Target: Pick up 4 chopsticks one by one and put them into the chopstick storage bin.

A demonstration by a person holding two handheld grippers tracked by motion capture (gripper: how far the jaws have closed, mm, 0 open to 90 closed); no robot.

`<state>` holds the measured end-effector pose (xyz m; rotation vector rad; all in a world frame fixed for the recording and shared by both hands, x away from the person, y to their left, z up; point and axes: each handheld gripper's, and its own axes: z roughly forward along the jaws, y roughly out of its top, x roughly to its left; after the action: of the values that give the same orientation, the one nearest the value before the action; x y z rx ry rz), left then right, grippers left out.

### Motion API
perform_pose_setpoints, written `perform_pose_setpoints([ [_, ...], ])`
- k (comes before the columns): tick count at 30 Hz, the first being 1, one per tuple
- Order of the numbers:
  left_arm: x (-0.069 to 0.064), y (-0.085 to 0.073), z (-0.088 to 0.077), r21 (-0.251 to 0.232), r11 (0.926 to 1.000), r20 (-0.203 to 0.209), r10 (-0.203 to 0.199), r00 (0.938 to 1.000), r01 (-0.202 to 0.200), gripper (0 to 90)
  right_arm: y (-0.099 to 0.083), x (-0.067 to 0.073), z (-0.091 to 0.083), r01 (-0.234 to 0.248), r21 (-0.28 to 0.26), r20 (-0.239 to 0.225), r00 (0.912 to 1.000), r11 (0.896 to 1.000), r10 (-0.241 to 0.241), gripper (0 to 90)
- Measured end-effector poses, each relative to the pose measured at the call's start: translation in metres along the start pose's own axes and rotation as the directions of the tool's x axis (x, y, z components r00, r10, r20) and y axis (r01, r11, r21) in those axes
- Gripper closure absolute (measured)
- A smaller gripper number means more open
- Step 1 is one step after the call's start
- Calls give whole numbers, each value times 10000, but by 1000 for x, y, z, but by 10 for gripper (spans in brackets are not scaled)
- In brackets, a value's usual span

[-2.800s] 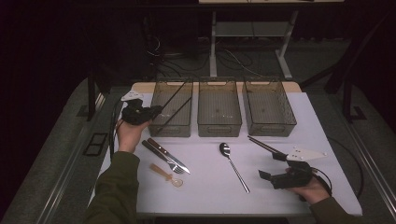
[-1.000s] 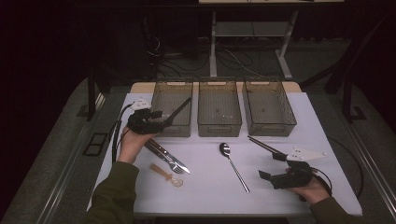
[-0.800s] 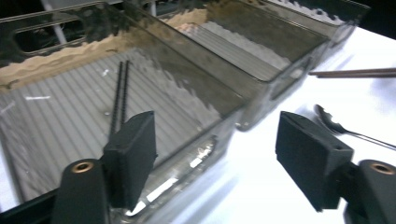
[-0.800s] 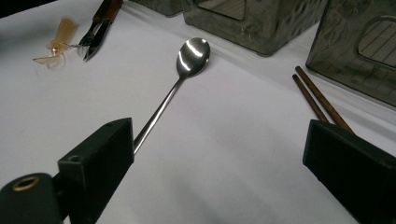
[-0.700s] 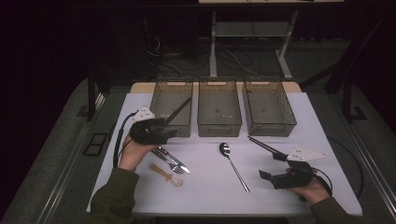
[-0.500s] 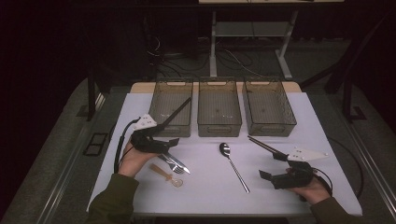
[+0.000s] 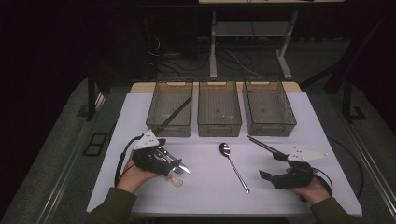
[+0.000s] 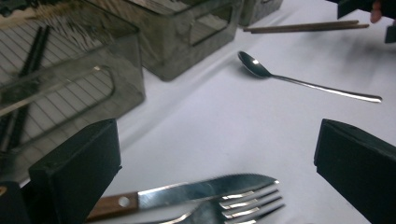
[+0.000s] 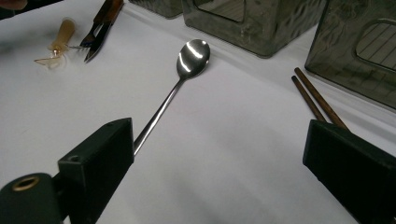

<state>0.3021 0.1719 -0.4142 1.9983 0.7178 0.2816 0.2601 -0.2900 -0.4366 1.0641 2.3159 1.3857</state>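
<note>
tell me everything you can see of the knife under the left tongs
The steel table knife with a brown wooden handle lies flat on the white table, its serrated blade ending in a rounded tip and a rivet showing in the handle. A silver fork lies against it. The open left tongs straddle it without touching.

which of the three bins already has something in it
The left bin: a dark pair of chopsticks leans inside it. The middle bin and right bin look empty.
</note>
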Motion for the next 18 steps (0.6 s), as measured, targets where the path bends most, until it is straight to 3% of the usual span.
perform_pose_setpoints([
  [4, -6, -6, 1, 176, 9998, 262, -69, 9996, 64, 0, 0, 0, 0, 0, 3, 32, 10000, 10000, 0, 87],
  [10, -15, -14, 1, 29, 10000, 446, 12, 9990, -13, 0, 0, -1, 0, -21, -35, 63, 10000, 10000, 21, 87],
  [18, -22, -26, 0, 221, 9998, 483, -41, 9988, 30, 0, 0, -2, -1, -96, -4, 134, 9999, 10000, 96, 87],
])
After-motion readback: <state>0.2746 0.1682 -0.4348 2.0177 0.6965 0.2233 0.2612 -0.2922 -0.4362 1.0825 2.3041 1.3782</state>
